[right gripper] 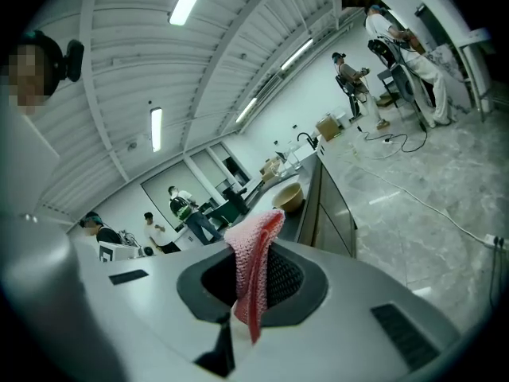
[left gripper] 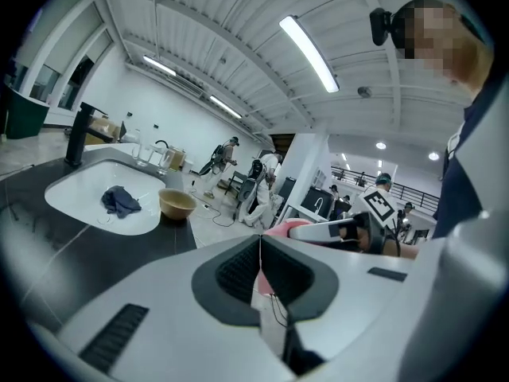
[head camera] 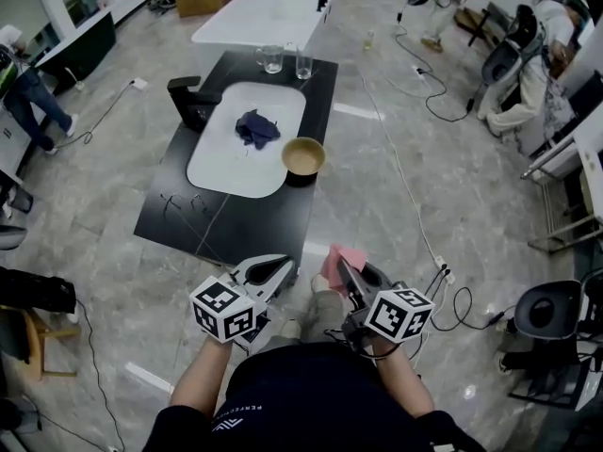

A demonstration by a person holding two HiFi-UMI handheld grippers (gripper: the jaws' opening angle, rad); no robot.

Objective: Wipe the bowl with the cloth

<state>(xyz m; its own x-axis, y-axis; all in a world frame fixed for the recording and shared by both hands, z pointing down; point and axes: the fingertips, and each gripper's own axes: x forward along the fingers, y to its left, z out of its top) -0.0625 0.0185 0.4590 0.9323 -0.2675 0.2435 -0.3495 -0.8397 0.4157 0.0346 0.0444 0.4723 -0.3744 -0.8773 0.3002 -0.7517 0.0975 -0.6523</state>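
A tan bowl [head camera: 303,156] stands on the black table [head camera: 217,224], at the right edge of the white sink basin [head camera: 226,168]. A dark blue cloth [head camera: 256,127] lies crumpled in that basin. Both grippers hang near my body, well short of the table. My left gripper [head camera: 278,267] is shut with nothing in it. My right gripper [head camera: 341,267] is shut on a pink knitted cloth [head camera: 346,255]. In the right gripper view the pink cloth [right gripper: 254,253] sticks up from between the jaws, with the bowl [right gripper: 289,197] far ahead. The left gripper view shows the bowl [left gripper: 177,204] and blue cloth [left gripper: 121,200] ahead.
A black faucet [head camera: 191,100] stands at the basin's left, and two glasses [head camera: 273,59] stand at the table's far end. A white counter [head camera: 268,12] lies beyond. Cables [head camera: 405,186] trail over the floor on the right, near chairs [head camera: 551,314]. People stand around the room.
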